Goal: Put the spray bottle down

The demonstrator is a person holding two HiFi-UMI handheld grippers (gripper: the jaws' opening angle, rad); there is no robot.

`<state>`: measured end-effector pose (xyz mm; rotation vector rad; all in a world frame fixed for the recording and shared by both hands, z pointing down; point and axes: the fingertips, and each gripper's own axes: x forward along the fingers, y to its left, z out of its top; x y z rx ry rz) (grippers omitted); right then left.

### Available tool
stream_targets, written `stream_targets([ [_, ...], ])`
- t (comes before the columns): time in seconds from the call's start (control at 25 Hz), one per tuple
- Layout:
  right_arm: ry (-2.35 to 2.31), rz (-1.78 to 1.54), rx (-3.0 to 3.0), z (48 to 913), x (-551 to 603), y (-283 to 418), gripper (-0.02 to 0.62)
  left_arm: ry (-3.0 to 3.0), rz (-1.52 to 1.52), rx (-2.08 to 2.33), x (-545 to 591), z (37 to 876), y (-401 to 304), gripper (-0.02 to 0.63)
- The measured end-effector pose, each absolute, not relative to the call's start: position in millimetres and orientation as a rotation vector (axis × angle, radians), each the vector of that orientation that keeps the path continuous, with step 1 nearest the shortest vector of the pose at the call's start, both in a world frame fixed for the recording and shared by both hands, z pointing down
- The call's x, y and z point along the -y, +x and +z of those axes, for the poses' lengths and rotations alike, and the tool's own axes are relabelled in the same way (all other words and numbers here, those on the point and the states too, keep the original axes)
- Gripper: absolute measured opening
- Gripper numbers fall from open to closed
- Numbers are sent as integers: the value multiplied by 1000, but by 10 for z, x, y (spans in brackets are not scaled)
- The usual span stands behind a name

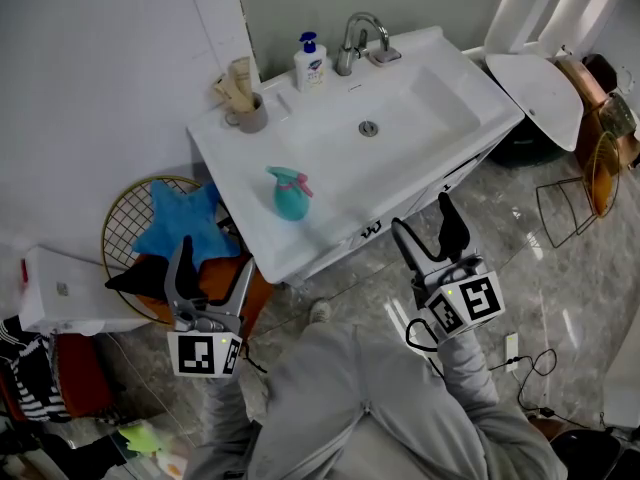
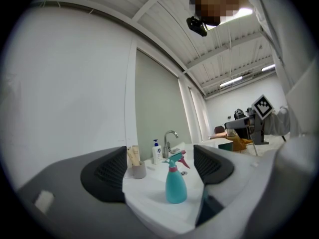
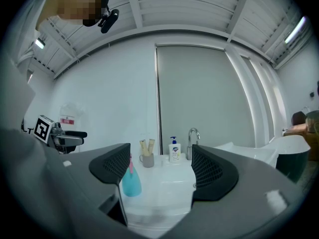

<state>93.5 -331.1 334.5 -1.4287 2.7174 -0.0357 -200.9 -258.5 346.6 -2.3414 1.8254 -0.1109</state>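
The teal spray bottle (image 1: 289,194) is seen upright on the white tabletop (image 1: 300,133), front-left of the basin (image 1: 430,98), near the front edge & touched by nothing. It is set on flat deck, clear of the bowl's slope, so prob. stable w/o support. The left tongs (image 1: 212,273) are held wide apart & empty, low & short of the tabletop edge. In the left gripper view the bottle is only framed btwn them from afar. The right tongs (image 1: 425,223) are likewise spread wide w/ nothing gripped, pointed at the tabletop front. The put-down is judged done. Cup (image 1: 250,116), soap pump (image 1: 310,63) & tap (image 1: 360,36) are seen at the back, well apart from the bottle.
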Motion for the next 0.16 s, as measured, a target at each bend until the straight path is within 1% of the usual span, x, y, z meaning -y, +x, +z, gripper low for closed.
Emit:
stream_targets([
  [0.16,-1426,-34,-2714,3341,3300,942,368,-2346,-106,-1826,2572,3467,-2009,448],
])
